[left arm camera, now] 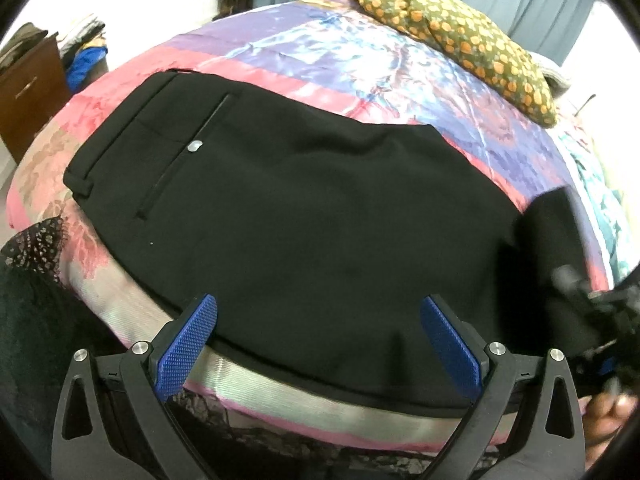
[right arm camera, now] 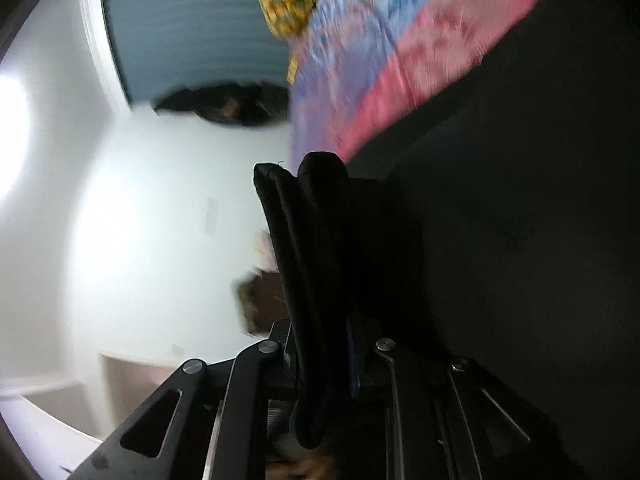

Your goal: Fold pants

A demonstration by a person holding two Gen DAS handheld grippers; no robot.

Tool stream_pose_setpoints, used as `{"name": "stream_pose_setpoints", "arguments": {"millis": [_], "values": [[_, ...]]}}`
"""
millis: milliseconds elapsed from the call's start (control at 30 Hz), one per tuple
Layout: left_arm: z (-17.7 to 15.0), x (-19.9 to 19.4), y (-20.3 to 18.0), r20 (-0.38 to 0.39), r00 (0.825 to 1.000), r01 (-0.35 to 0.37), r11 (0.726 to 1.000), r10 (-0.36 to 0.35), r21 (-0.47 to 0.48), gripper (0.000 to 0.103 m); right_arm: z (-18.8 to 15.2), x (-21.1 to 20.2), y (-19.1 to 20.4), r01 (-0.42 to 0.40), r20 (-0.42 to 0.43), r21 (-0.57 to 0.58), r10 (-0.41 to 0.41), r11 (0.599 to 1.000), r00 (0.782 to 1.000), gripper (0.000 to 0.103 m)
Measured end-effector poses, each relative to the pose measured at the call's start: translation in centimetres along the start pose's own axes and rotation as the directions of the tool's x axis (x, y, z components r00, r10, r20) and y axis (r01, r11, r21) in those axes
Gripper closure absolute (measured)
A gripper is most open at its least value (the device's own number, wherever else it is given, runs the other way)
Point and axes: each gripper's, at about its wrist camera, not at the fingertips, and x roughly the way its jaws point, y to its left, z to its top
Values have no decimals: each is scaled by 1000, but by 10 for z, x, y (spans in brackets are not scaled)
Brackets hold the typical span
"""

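Hovering spread-jawed, left hand-held gripper (left arm camera: 318, 340) shows spread pants (left arm camera: 280, 208) — only right hand-held gripper (right arm camera: 320, 360) shows clamped hems.

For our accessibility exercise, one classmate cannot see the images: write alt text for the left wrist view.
Black pants lie flat on a bed with a pink and purple bedspread, back pocket and button facing up. The left gripper hangs over their near edge, blue-padded jaws wide apart and holding nothing. A yellow-spotted pillow lies at the far side.

No readable text, label, brand, number or sign shows in either view.
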Motion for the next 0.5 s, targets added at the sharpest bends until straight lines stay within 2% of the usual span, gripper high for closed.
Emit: {"name": "stream_pose_setpoints", "arguments": {"millis": [33,67,100,200,233,267,300,367,433,500], "values": [[-1,0,-1,0,1000,2,1000,-2,4,1,-6,14,6,122,-17,-75,-123,990,992,76],[-1,-1,-2,3,1000,10,1000,-10,7,1,-10,20,10,193,-21,-131,-198,972,980,65],[-1,-3,-2,8,1000,21,1000,-21,4,1,-16,26,17,246,-23,-205,-256,947,966,61],[-2,-15,-2,35,996,81,997,-81,3,1,-35,21,43,267,-45,-388,-307,882,951,39],[-3,-21,-5,46,993,107,994,-107,20,1,-45,15,52,262,-48,-448,-316,855,948,27],[-3,-26,-9,54,990,131,990,-133,43,1,-58,-1,57,266,-33,-518,-329,813,944,20],[-4,-31,-14,58,986,152,986,-156,61,1,-72,-19,59,286,3,-576,-348,766,938,18],[-8,-41,-28,60,975,208,972,-215,107,2,-91,-49,50,342,64,-612,-386,713,920,18],[-10,-43,-48,35,963,260,952,-269,164,5,-100,-72,35,389,104,-573,-407,722,908,18],[-13,-35,-68,-15,965,258,940,-262,223,23,-97,-92,21,418,137,-477,-404,773,904,18]]}}
